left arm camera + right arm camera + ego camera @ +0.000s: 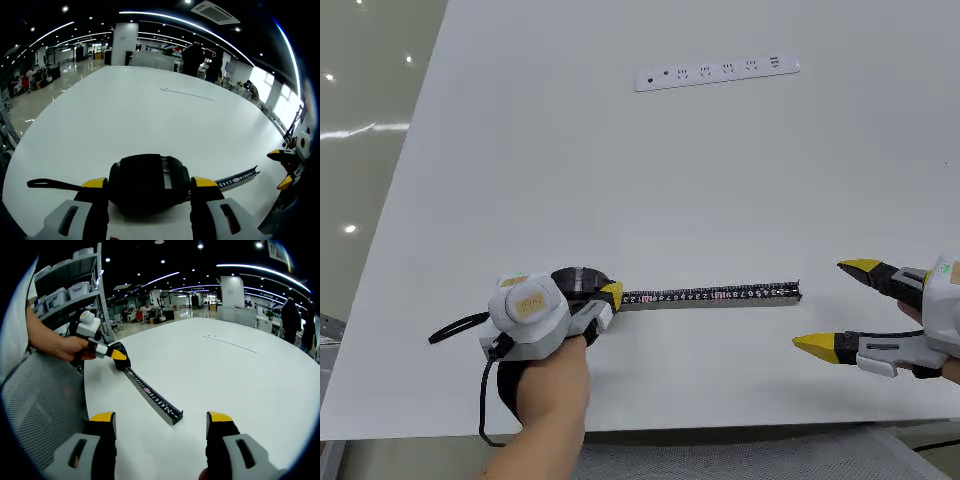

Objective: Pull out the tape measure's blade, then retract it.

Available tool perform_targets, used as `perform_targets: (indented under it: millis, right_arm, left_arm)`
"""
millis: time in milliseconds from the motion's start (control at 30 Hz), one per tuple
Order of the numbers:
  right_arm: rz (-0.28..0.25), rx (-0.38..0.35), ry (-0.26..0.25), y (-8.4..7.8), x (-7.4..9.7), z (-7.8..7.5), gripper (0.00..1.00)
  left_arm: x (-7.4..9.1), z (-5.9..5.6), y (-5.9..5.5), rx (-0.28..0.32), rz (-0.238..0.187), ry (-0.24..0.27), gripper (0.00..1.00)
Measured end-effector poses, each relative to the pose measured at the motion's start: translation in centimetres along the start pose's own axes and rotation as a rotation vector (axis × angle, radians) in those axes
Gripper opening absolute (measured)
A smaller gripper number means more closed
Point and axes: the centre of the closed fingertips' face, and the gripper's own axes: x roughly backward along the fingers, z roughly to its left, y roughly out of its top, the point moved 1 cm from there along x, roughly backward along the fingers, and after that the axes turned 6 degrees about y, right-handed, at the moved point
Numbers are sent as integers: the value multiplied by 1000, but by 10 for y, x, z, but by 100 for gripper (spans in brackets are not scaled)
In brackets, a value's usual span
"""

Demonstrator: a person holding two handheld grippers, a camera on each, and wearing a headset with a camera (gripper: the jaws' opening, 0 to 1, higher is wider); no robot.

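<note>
Nearest, the left gripper (150, 183), at the near edge of the white workbench (620, 150), is clenched on the black tape measure case (578, 281). It is likely anchoring the case while the blade (715, 295) lies drawn out flat toward the right gripper (838, 306), whose jaws stand spread and empty just past the blade's tip. Its printed numerals are too small to read, and any brand cannot be made out.
</note>
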Motion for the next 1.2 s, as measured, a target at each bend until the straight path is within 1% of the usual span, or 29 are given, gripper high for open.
perform_targets:
  millis: [33,167,400,500,567,633,700,833,933,1033,1200]
  right_arm:
    - [2,1,2,0,-1,0,74]
    - [7,9,8,1,-3,0,73]
    - [15,23,18,3,-6,-4,71]
    - [25,32,34,2,-10,-6,68]
    - [51,54,48,0,-13,-8,66]
    - [62,71,65,0,-17,-8,66]
    - [72,95,75,0,-21,-9,64]
    - [79,108,88,2,-26,-12,61]
    - [88,120,108,0,-30,-11,60]
    - [106,142,125,-4,-33,-12,56]
    - [119,140,145,-11,-37,-17,49]
  left_arm:
    - [-1,-1,-1,-8,5,6,64]
    - [-1,0,-2,-9,15,7,64]
    - [-1,0,-2,-10,27,4,64]
    - [-1,0,-2,-10,29,3,64]
    - [-1,0,-2,-10,36,3,64]
    - [-1,0,-2,-9,41,0,63]
    - [-2,0,-2,-12,41,0,63]
    - [-2,0,-3,-11,44,-1,63]
    - [-2,0,-3,-10,47,-1,63]
    - [-2,0,-2,-8,46,-2,63]
    - [-2,0,-3,-7,47,-2,63]
